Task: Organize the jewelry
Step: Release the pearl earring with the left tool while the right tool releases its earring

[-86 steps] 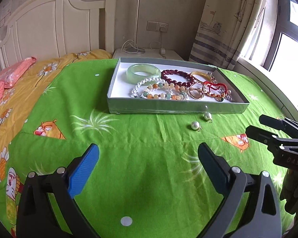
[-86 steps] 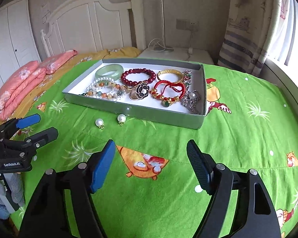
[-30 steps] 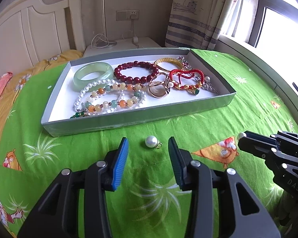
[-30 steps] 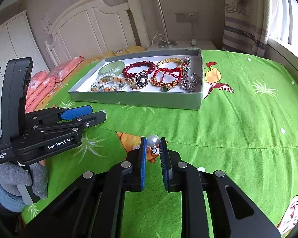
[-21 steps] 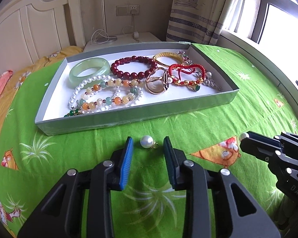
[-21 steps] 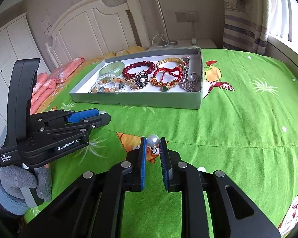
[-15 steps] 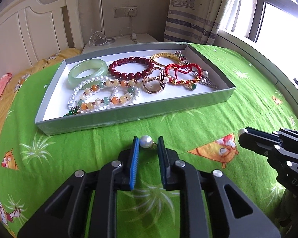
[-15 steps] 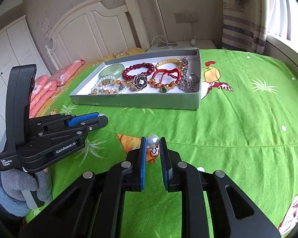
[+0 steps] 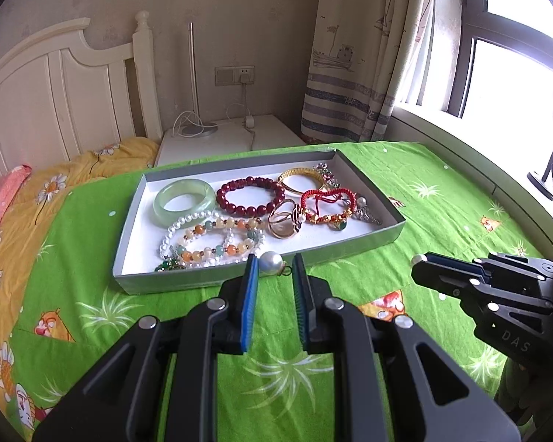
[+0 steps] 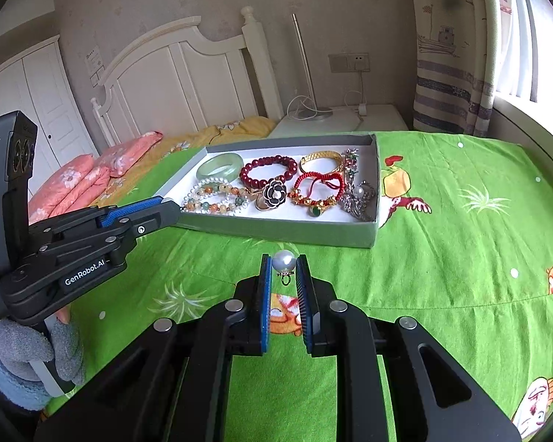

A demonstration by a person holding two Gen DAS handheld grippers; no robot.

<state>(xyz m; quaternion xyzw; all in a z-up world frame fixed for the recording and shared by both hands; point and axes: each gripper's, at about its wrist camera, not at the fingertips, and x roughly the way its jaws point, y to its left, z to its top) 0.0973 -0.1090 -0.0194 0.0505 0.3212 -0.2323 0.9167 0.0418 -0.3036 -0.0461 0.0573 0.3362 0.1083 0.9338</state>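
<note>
A grey jewelry tray [image 9: 210, 280] [image 10: 287, 231] lies on the green bedspread with a jade bangle [image 9: 184, 200], a dark red bead bracelet [image 9: 250, 197], a gold bangle [image 9: 301, 180], a red cord bracelet [image 9: 326, 206] and pearl strands [image 9: 210, 237]. My left gripper [image 9: 274, 263] is shut on a pearl earring [image 9: 271, 262], lifted just in front of the tray's near wall. My right gripper [image 10: 284, 263] is shut on a second pearl earring [image 10: 284, 260], held above the bedspread in front of the tray. Each gripper shows in the other's view [image 9: 418, 259] [image 10: 166, 202].
A white headboard [image 10: 188, 73] and pink pillows [image 10: 77, 180] are to the left. A white nightstand [image 9: 225, 136] with a lamp and cables stands behind the bed. A curtain [image 9: 354, 55] and window sill [image 9: 461, 147] run along the right.
My left gripper closed on the pearl earring that lay on the bedspread and lifted it toward the tray. My right gripper kept hold of its pearl earring and rose slightly.
</note>
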